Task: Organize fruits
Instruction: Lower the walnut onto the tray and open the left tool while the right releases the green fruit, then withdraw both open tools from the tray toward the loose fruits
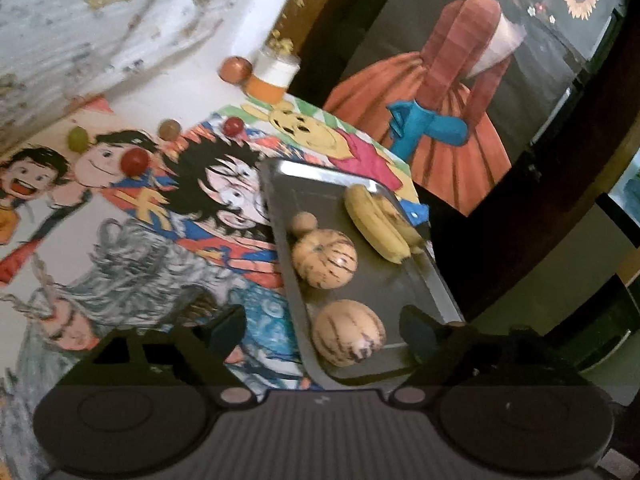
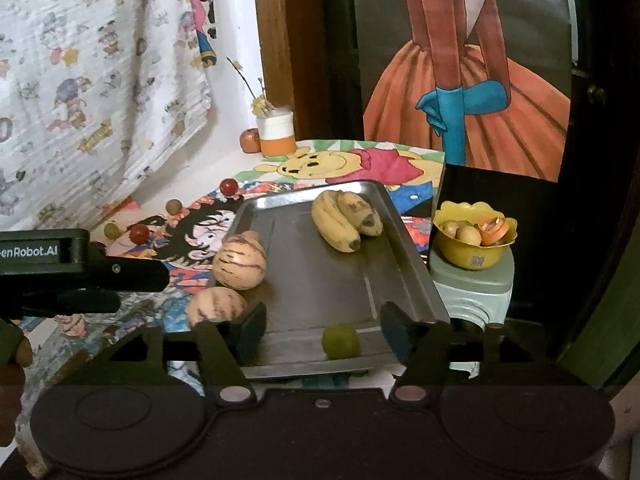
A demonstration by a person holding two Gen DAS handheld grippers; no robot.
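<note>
1. Tray (image 1: 432,280) in left wrist view holds two striped melons, near melon (image 1: 349,333) and far melon (image 1: 325,259), plus bananas (image 1: 378,224) at the far end.
2. Left gripper (image 1: 324,332) jaws wide apart, nothing held; near melon sits between them.
3. Loose on the cartoon cloth (image 1: 160,240), left of tray: red grape (image 1: 134,161), green grape (image 1: 78,139), brownish grape (image 1: 169,129), second red grape (image 1: 233,125). Apple (image 1: 236,69) beside a cup (image 1: 274,76) at the back.
4. Right wrist view: right gripper (image 2: 324,334) jaws apart, empty; green fruit (image 2: 340,341) lies on tray's near edge between them.
5. Yellow bowl (image 2: 472,250) with small items stands off the table to the right, on a grey stand (image 2: 476,292).
</note>
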